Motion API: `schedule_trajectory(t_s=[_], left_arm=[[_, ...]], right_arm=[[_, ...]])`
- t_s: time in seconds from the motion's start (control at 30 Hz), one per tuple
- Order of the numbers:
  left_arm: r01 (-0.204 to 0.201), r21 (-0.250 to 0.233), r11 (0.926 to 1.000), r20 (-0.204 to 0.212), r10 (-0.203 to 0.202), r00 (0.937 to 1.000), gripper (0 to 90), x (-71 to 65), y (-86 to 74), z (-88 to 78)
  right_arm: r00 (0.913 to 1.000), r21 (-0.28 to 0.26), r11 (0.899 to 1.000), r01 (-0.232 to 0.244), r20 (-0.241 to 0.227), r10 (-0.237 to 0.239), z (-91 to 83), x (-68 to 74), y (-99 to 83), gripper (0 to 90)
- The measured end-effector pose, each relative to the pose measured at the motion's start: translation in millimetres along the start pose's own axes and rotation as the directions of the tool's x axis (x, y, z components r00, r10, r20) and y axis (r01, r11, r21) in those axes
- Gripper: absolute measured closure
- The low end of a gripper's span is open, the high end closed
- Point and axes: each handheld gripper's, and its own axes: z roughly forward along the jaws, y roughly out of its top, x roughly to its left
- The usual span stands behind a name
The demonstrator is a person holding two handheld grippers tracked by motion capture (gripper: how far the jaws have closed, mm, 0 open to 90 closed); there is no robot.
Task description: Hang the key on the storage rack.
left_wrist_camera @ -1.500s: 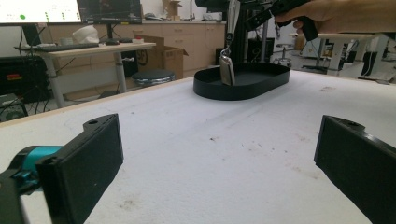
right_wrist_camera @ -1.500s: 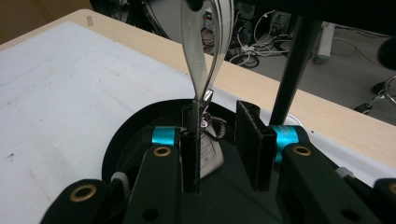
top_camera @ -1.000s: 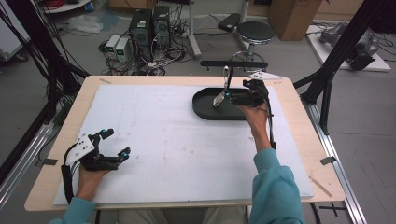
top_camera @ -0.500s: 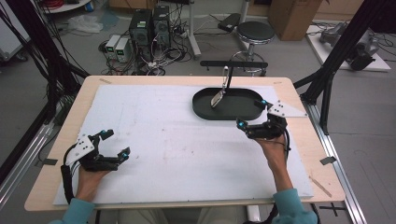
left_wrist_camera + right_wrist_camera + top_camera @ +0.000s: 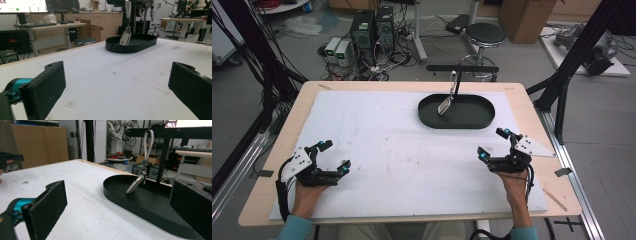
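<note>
A black oval tray (image 5: 477,122) sits at the back of the white table cover. Behind it a black bar stand (image 5: 462,68) carries a pale strap, and a cream key fob (image 5: 445,105) hangs from it, tilted, its lower end in the tray. My right gripper (image 5: 493,143) rests open near the table's right front, well short of the tray. My left gripper (image 5: 334,156) is open at the left front. The left gripper view has the tray (image 5: 120,48) and fob (image 5: 125,38) far ahead of its gripper (image 5: 117,85). From the right gripper (image 5: 117,207), the tray (image 5: 125,195) and fob (image 5: 135,185) are close.
The white foam cover (image 5: 402,150) spans most of the wooden table (image 5: 532,100). A round stool (image 5: 484,35), computers and cables stand on the floor beyond the far edge. Black frame legs (image 5: 562,95) rise at the right. The other hand's gripper (image 5: 7,157) is far off at the left.
My right gripper has drawn back from the tray and fob to the right front of the table, jaws open. The left gripper has stayed put.
</note>
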Motion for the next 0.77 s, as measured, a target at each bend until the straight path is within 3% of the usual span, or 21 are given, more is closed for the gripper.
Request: schedule_trajectory(t_s=[0.2,0.37,0.5,0.57,0.77], left_arm=[[-0.004,-0.006,1.0,-0.002,0.004,1.0,1.7,-1.7,-0.2,-2.1],[-0.017,-0.012,0.9998,-0.006,0.017,0.9998,1.7,-5.6,-0.7,-5.1],[-0.03,-0.02,0.9994,-0.011,0.029,0.9995,1.7,-7.5,-1.0,-6.2],[-0.024,-0.021,0.9995,-0.011,0.024,0.9997,1.7,-7.3,-1.1,-6.2],[-0.017,-0.023,0.9996,-0.012,0.017,0.9998,1.7,-6.7,-1.3,-6.7]], right_arm=[[0.999,0.011,1.0,0.025,0.038,-0.025,-8.6,0.8,-19.7,0.7],[0.9992,-0.003,1.0,-0.012,0.039,0.012,-11.2,-2.7,-34.4,0.7],[0.9992,0.047,0.999,-0.025,0.032,0.023,-7.1,-2.1,-43.1,0.7],[0.9993,0.044,0.999,-0.002,0.037,0.0,-7.2,-0.9,-43.0,0.7],[0.9991,0.03,1.0,0.001,0.042,-0.002,-8.4,-0.3,-44.1,0.8]])
